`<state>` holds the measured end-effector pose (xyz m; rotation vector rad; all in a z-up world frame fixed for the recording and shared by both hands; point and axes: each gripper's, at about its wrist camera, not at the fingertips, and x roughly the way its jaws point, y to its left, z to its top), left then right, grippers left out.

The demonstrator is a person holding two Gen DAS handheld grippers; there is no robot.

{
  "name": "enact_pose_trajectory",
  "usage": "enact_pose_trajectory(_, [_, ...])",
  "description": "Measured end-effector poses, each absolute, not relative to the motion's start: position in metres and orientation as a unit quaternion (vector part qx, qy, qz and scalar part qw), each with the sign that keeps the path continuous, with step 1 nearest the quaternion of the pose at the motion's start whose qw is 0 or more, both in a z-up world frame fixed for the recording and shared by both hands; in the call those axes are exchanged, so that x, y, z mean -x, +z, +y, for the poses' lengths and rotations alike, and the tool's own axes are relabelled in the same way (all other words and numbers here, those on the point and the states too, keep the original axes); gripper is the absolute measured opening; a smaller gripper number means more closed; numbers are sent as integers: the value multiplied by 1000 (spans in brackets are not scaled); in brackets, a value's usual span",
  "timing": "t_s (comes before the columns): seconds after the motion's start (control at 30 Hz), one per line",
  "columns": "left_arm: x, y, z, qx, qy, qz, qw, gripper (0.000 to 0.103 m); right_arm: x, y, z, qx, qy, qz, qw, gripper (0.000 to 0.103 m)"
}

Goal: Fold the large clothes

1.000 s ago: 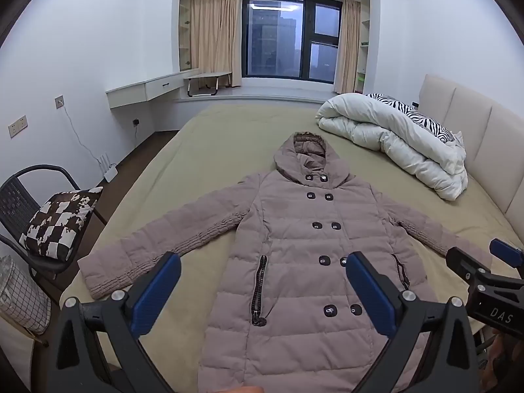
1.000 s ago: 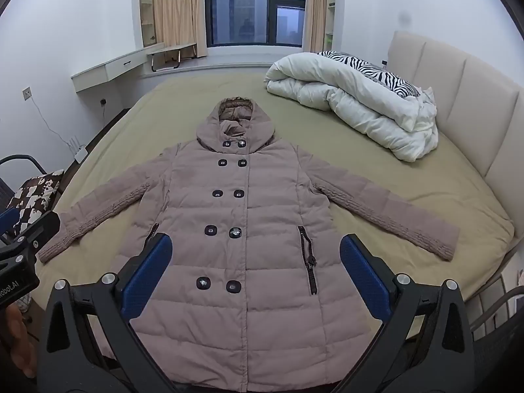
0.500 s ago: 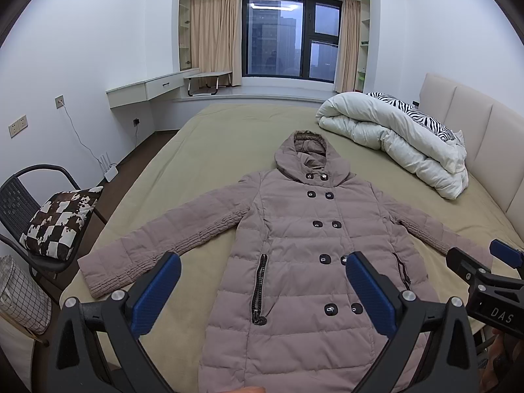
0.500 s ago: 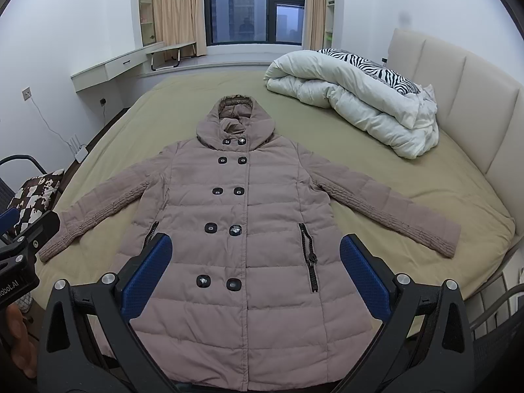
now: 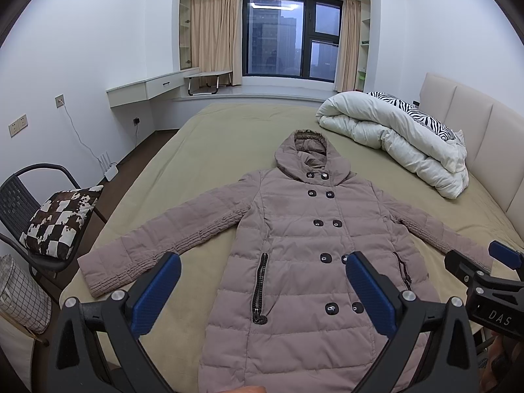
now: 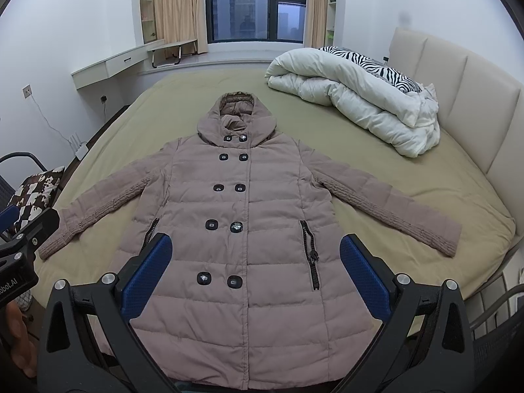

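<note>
A long mauve padded coat (image 5: pixel 304 245) (image 6: pixel 242 203) with a hood and two rows of dark buttons lies flat, front up, on the olive bed (image 5: pixel 209 150) (image 6: pixel 376 157). Both sleeves are spread out to the sides. My left gripper (image 5: pixel 262 281) hovers open above the coat's lower left part, holding nothing. My right gripper (image 6: pixel 252 262) hovers open above the coat's hem area, also holding nothing. Each gripper shows at the edge of the other's view: the right gripper (image 5: pixel 491 281) at the far right, the left gripper (image 6: pixel 19 242) at the far left.
A rolled white duvet (image 5: pixel 402 144) (image 6: pixel 357 95) with a zebra pillow lies near the padded headboard (image 5: pixel 484 144). A black chair with a checked cushion (image 5: pixel 62 219) and a mesh basket (image 5: pixel 19 294) stand left of the bed. A wall desk (image 5: pixel 154 86) and window are at the far end.
Both views have shifted only slightly; the coat appears marginally nearer and lower. Neither gripper has changed its opening, and the coat has not moved.
</note>
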<state>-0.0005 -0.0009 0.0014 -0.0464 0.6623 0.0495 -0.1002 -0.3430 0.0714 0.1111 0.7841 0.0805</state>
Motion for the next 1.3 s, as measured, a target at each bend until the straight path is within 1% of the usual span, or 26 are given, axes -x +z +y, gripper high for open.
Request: enact_pose_trajectory(1.3, [0,2,-1,21,25,327,945,103,99,60,-334,-54,42,390,918,103])
